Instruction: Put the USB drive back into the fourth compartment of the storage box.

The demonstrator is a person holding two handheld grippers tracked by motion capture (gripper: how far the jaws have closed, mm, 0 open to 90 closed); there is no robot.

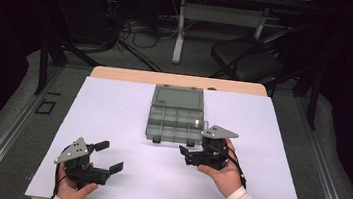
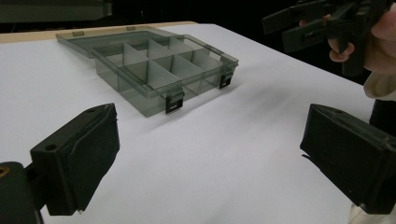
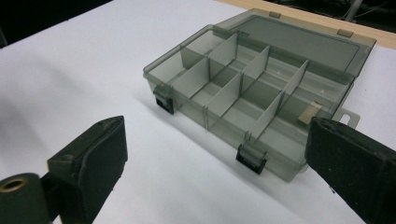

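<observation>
We are holding both tongs released: left tongs (image 1: 105, 156) empty near the table's front, right tongs (image 1: 187, 154) just beside the open smoky-grey translucent plastic compartment box (image 1: 176, 115) mid-table (image 1: 113, 102). Swinging in carelessly, we are risking nudging its light body or snagging a black latch (image 3: 251, 158).

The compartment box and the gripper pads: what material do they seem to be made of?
The compartment box looks like smoky grey translucent plastic, smooth and slightly glossy: its dividers show through the walls. Its latches look like darker, opaque plastic. The left gripper pads look like matte black rubber or foam, though this cannot be told for sure.
</observation>
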